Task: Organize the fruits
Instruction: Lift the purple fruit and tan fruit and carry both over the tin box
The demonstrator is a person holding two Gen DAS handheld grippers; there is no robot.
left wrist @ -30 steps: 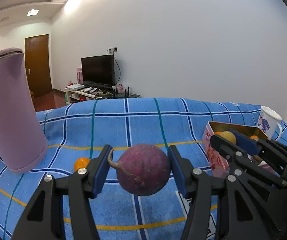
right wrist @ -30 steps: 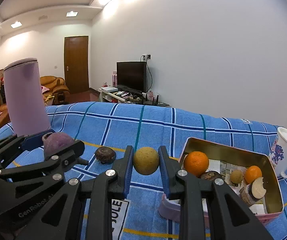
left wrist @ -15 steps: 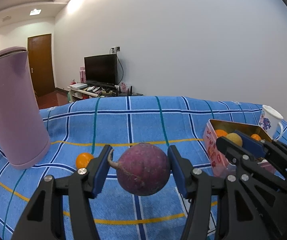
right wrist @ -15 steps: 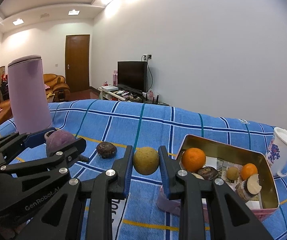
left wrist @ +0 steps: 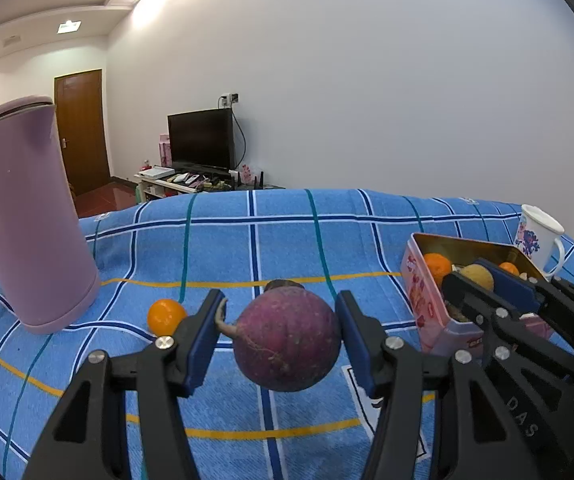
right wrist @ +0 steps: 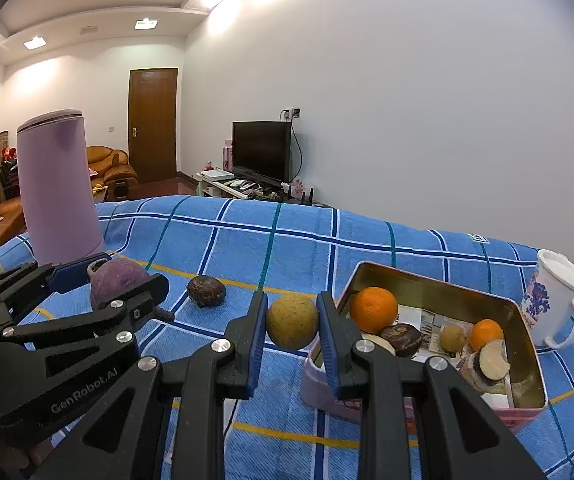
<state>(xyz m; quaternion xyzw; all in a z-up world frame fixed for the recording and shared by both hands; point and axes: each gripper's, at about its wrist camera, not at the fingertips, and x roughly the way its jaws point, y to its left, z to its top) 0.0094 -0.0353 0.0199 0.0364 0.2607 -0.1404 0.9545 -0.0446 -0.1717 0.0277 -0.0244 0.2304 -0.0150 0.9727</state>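
My left gripper [left wrist: 281,334] is shut on a round purple root fruit [left wrist: 287,356] with a thin tail, held above the blue checked cloth [left wrist: 287,240]. My right gripper [right wrist: 292,316] is shut on a yellow-brown round fruit [right wrist: 293,330], just left of the near corner of an open pink tin [right wrist: 439,278]. In the tin lie an orange [right wrist: 373,309], a dark fruit [right wrist: 401,338], a small tan fruit [right wrist: 453,336], a small orange [right wrist: 486,333] and a cut piece [right wrist: 493,362]. Loose on the cloth are a dark fruit [right wrist: 206,290] and a small orange [left wrist: 165,316].
A tall lilac canister [left wrist: 31,240] stands at the left of the cloth. A white flowered mug [right wrist: 555,298] stands right of the tin. Each gripper shows at the edge of the other's view. Behind the table are a TV stand, a door and sofas.
Both grippers keep their fruits. The scene has slid a little: the canister sits farther right in the left wrist view, and the tin's near corner is closer to the right gripper.
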